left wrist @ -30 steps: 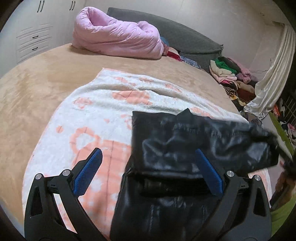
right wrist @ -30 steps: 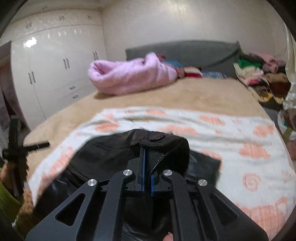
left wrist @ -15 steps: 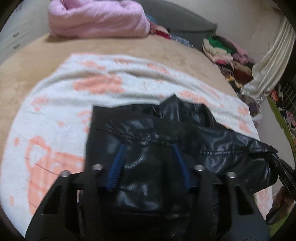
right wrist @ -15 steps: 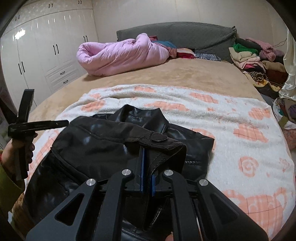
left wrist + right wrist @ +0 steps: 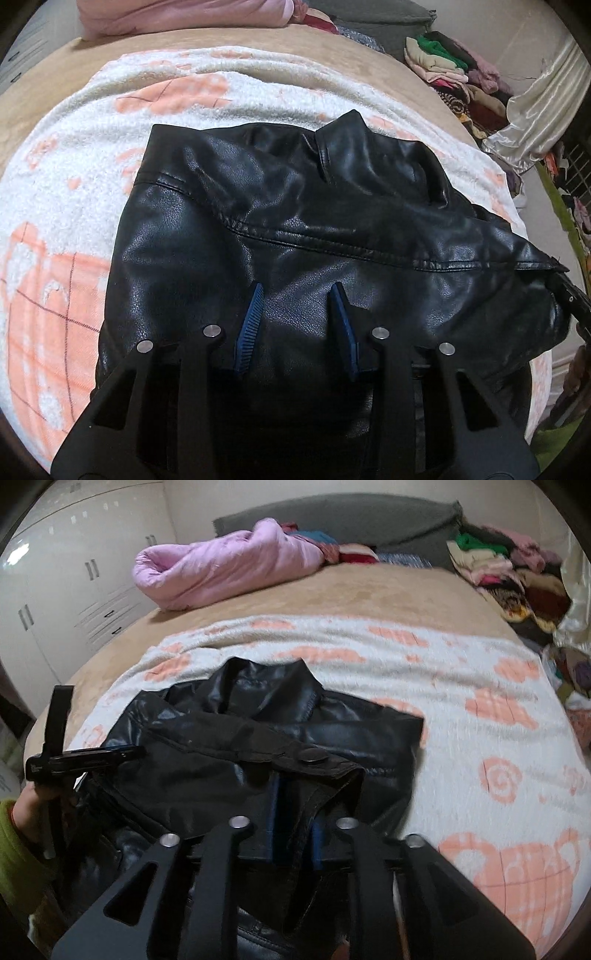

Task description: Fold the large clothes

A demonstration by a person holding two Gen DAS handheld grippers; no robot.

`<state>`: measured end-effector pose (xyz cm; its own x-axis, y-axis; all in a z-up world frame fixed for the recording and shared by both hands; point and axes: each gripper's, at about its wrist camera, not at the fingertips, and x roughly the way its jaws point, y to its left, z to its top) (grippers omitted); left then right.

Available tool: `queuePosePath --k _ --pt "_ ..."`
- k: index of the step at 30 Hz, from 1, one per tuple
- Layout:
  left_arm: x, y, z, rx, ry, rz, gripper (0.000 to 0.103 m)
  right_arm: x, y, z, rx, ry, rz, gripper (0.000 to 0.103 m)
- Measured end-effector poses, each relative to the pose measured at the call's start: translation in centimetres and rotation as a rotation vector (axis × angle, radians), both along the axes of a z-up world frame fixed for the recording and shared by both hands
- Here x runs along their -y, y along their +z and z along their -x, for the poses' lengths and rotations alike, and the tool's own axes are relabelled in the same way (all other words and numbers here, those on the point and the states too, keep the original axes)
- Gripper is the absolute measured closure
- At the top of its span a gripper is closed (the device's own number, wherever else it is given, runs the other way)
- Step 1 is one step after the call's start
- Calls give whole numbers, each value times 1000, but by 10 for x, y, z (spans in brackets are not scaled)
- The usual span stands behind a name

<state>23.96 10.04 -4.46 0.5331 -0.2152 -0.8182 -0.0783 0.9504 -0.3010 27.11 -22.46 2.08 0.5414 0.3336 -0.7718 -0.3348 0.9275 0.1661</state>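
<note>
Left gripper (image 5: 295,325): jaws part-way apart, having just been closing, straddling a panel of the jacket (image 5: 295,206). Whether the blue pads (image 5: 251,332) are pinching the leather or only resting on it, I cannot tell.

Right gripper (image 5: 295,830): jaws having just been opening, now standing slightly apart with the jacket's tabbed edge (image 5: 314,755) lying between them; the pads do not appear to be pressing on it.

Jacket: black, glossy leather, lying bunched and part-folded on the blanket (image 5: 66,177), low in both views, collar pointing toward 12 o'clock.

Blanket: white with orange patterns, spreading over the tan bed (image 5: 332,598).

Outlying: pink quilt (image 5: 221,572) at 11 o'clock in the right view, clothes pile (image 5: 509,576) at 1 o'clock, wardrobe (image 5: 74,583) at 10 o'clock.

Risks, as judged:
- Right edge springing back. Stiff leather is resisting the crease; with the jaws loosening, the folded flap could be lifting and unfolding itself.
- Left gripper slipping. The glossy surface is offering little purchase; a shallow pinch could be sliding off, or catching only the top layer and dragging the fold askew.
- Blanket snagging. Pads digging too deep could be gathering the fleece with the jacket.
- Uneven fold. The bulk bunching near 6 o'clock could be leaving the halves misaligned.
</note>
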Motion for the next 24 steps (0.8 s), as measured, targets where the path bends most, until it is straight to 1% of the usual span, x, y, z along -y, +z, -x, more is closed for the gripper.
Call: queuePosePath --k 1,2,3,4,5,8,10,13,15,17,19,21,24 --pt "0 0 0 0 1 -1 74 2 -1 -1 -10 -8 -4 75" --pt "1 1 0 1 0 -5 74 6 -2 -2 -28 -13 -17 67" --pt "1 1 0 3 1 -7 73 10 -2 -2 -36 -23 -28 61" --pt "1 1 1 5 3 -7 73 12 -1 -1 -34 -37 -34 51" --pt "1 1 1 6 4 -6 73 15 1 1 -24 -48 -37 47" --pt "1 2 2 16 8 -4 74 24 11 5 22 -101 -58 47" --pt "1 2 2 22 7 -9 74 25 21 9 90 -136 -57 47" --pt "2 3 3 27 6 -11 74 12 28 12 165 -129 -30 48" --pt "2 2 3 26 4 -15 74 -4 24 10 185 -93 -20 51" --pt "4 3 3 28 -1 -28 74 -22 16 6 180 -58 6 52" --pt "4 3 4 30 -3 -35 74 -41 2 0 164 -23 45 52" --pt "5 3 3 31 -4 -38 74 -56 -12 -4 140 0 84 52" --pt "5 3 3 33 -8 -42 74 -67 -33 -12 77 19 93 50"
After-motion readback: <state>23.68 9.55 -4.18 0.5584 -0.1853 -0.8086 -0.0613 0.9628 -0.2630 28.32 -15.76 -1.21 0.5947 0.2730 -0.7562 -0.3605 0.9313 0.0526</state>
